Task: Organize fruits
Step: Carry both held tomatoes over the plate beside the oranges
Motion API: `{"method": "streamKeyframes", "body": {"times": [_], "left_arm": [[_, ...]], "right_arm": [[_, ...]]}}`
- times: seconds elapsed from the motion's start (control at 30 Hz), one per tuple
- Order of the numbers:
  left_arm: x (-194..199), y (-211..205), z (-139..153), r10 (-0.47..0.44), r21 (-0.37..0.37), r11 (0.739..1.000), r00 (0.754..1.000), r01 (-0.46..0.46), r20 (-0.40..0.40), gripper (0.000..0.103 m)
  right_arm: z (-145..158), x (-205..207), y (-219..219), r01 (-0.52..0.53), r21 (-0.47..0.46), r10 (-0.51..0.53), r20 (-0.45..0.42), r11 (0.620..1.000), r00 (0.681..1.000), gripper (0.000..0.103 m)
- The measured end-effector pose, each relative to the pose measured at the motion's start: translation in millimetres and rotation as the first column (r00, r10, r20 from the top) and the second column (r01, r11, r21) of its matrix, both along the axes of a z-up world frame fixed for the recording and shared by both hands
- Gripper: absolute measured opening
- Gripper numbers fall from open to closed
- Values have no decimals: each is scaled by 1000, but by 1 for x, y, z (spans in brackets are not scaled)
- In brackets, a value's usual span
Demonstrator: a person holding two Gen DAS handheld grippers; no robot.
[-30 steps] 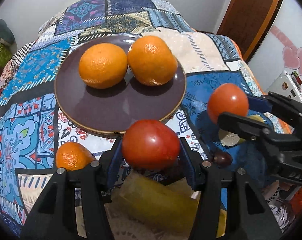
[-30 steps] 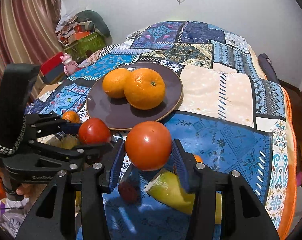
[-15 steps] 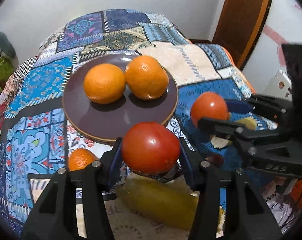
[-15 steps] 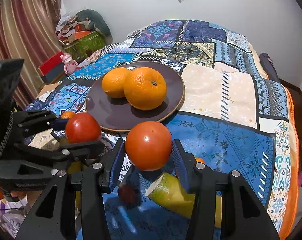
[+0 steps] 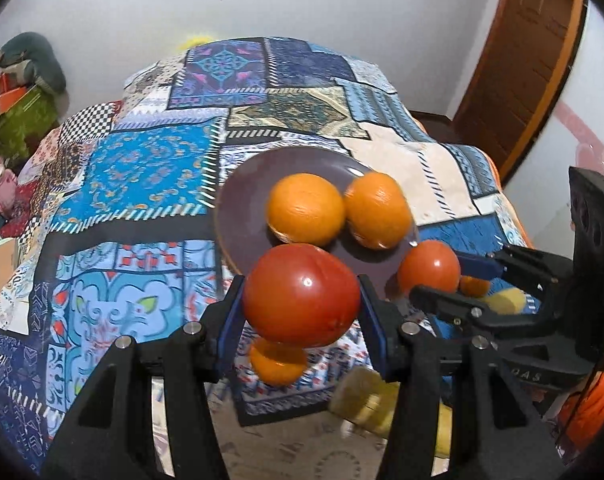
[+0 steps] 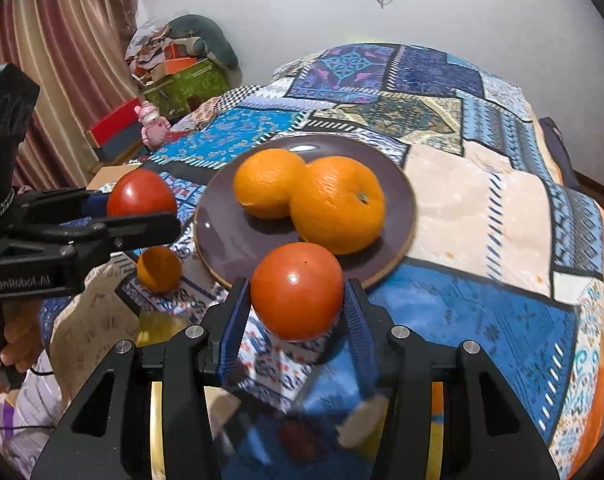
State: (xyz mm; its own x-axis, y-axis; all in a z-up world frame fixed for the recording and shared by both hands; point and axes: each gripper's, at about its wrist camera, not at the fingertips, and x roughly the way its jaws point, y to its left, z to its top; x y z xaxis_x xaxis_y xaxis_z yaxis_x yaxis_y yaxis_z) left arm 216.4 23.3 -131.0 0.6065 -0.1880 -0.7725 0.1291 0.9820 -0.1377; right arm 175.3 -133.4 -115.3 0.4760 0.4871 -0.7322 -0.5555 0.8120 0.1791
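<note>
Holding a red tomato (image 5: 301, 295) in my left gripper (image 5: 301, 312), I can see its two blue pads pressed on the left and right sides of the fruit, so the jaws are partly open and clamped on it. This tomato hangs in the air, near the close rim of the brown plate (image 5: 242, 188).

My right gripper (image 6: 297, 308) does the same with a second tomato (image 6: 297, 290). Its blue pads touch both sides, and the jaws are partly open around it. This one also hangs over the near edge of the plate.

From the left camera, my right gripper shows on the right side with its tomato just beside the plate. From the right camera, my left gripper shows on the left side with its tomato a little away from the plate.

Two big oranges (image 6: 308, 200) sit on the plate, touching each other. The plate rests on the patchwork quilt (image 6: 482, 216).

A small orange (image 6: 159, 269) lies on the quilt, near and to the left of the plate. Yellow-green fruit (image 5: 366, 400) lies close below the grippers, but it is blurry and I cannot tell what kind it is.
</note>
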Motion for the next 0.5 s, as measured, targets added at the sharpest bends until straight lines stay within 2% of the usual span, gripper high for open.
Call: {"method": "streamKeyframes", "body": {"times": [0.27, 0.5], "left_arm": [[11, 7, -10, 13, 4, 1000, 1000, -13, -21, 53], [22, 13, -14, 21, 3, 1000, 999, -21, -28, 53]], "right_arm": [[-6, 12, 31, -56, -41, 56, 4, 998, 998, 44], [-10, 21, 42, -79, -57, 79, -3, 995, 997, 44]]}}
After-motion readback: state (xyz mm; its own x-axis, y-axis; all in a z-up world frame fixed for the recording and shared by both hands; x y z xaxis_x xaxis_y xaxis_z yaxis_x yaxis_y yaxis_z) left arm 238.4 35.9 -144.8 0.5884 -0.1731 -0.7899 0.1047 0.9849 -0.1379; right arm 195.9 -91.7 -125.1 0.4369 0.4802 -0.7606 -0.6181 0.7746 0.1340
